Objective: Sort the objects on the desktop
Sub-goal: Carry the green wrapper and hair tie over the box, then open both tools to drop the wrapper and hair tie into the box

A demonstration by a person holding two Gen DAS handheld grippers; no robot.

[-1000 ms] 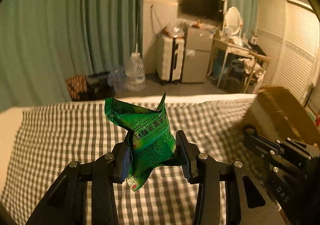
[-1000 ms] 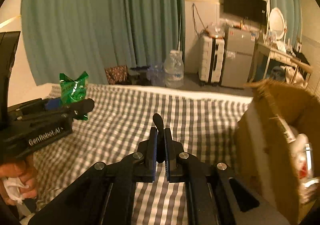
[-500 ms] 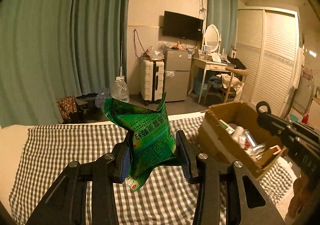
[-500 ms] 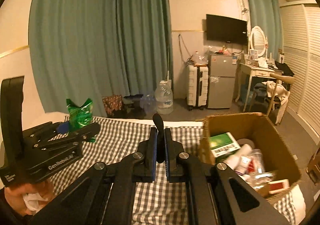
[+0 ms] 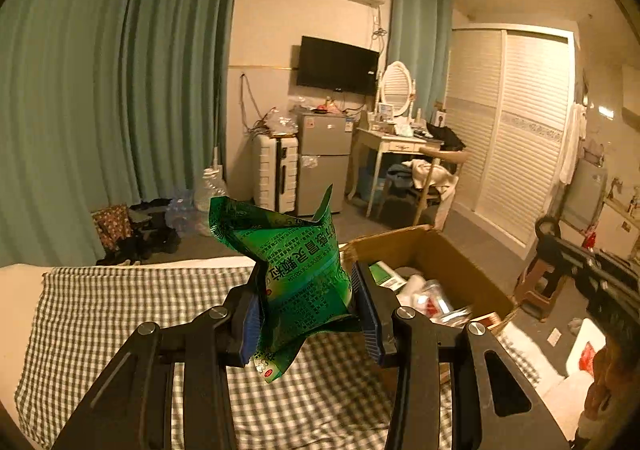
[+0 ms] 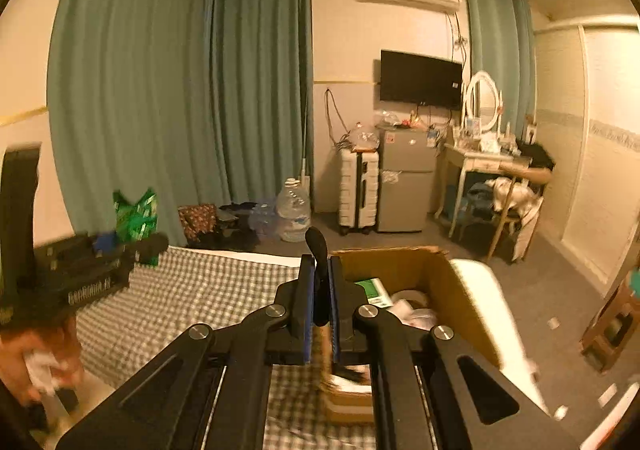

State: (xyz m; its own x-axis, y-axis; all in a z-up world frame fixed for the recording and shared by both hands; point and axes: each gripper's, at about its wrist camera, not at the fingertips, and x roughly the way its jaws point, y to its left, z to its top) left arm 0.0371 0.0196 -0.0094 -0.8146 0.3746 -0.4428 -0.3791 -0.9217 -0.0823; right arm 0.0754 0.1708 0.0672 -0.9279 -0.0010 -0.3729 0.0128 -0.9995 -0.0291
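checked cloth (image 5: 120,314) below; left gripper (image 5: 308,314) pinches a light, crinkly green sachet (image 5: 296,270) mid-body between its pads; right gripper (image 6: 320,302) is clamped on a thin dark handle (image 6: 316,246).

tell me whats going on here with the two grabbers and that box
A person is sorting things into a cardboard box on a checked cloth. The left tongs are clamped on a crumpled green packet, held in the air beside the box. The right tongs are shut on a thin dark object. The box already holds several items.
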